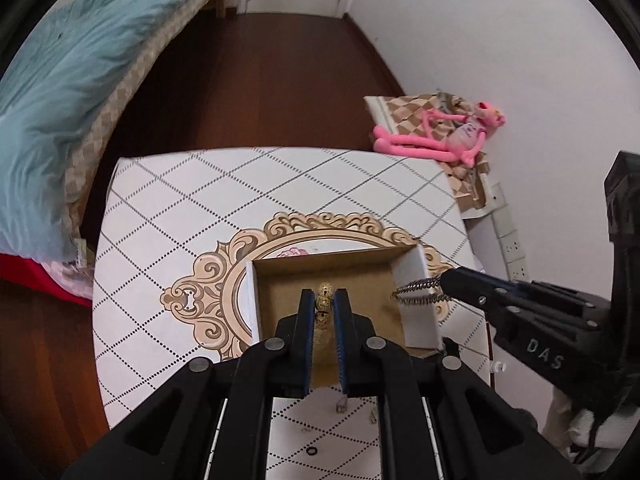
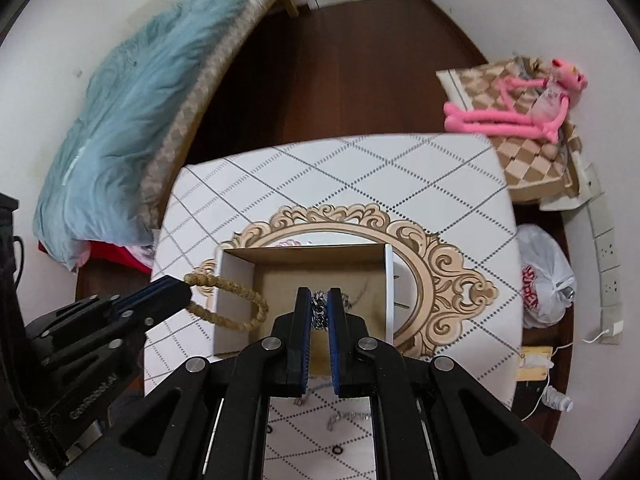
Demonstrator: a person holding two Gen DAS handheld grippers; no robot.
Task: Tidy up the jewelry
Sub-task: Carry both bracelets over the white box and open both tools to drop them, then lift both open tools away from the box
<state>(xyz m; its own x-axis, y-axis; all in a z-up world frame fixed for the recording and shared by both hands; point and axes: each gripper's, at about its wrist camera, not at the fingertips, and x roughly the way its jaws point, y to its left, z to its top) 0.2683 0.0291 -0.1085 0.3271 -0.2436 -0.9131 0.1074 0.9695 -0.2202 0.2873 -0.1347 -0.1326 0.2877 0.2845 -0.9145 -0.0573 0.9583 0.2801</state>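
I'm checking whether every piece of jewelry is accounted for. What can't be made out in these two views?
- Left wrist view: the near floor of the cardboard box is hidden behind the left claw.
- The gold bracelet is mostly covered by that claw's fingers.
- Right wrist view: the silver chain is pinched in the right claw; its length is hidden.
- Small pieces on the table below are blurred.

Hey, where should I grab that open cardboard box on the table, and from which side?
Probably its far wall: the cardboard box sits open-topped with thin upright walls, so come straight down, fingers straddling the rim. The left gripper holds a gold bracelet and the right gripper a silver chain, so free one first.
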